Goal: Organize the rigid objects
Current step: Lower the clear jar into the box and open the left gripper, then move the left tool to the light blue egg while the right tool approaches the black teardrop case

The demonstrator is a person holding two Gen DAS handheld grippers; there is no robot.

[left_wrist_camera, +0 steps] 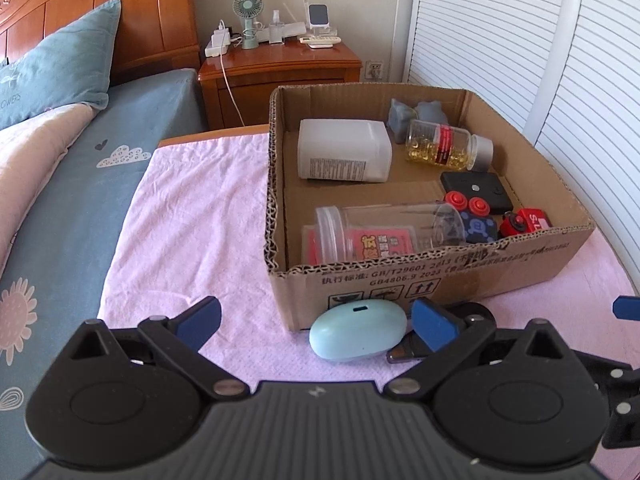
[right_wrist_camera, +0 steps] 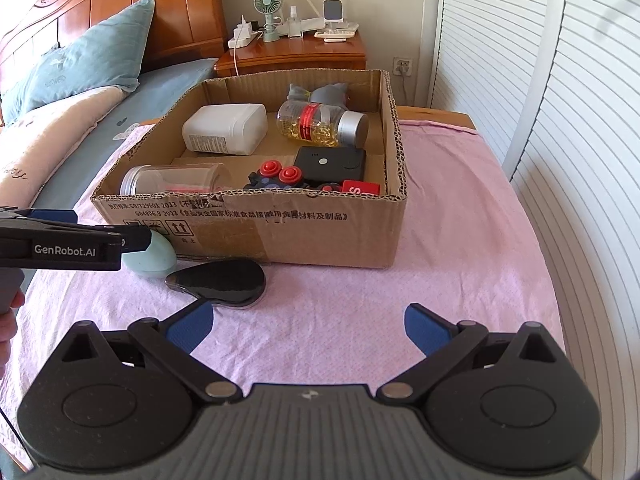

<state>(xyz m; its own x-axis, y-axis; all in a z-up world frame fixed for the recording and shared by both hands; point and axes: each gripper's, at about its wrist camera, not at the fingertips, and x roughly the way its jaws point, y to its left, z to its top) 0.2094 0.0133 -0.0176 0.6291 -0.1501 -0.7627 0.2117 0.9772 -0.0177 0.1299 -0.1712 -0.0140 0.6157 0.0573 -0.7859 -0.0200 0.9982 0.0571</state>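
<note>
indoors | pink cloth (right_wrist_camera: 460, 216) over table | bed (left_wrist_camera: 80, 168) beside | nightstand (left_wrist_camera: 280, 76) behind

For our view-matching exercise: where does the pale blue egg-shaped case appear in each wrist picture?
Left wrist view: pale blue case at lower centre, on the pink cloth against the cardboard box front.
Right wrist view: case at the left edge, partly hidden.
Shared landmark: the box's printed front wall.

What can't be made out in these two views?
- Black glossy object: left wrist view, mostly hidden behind the left gripper pad; what it is stays unclear.
- Light blue case: right wrist view, partly covered by the left gripper.
- Red box in the cardboard box: cut off by the front wall.
</note>
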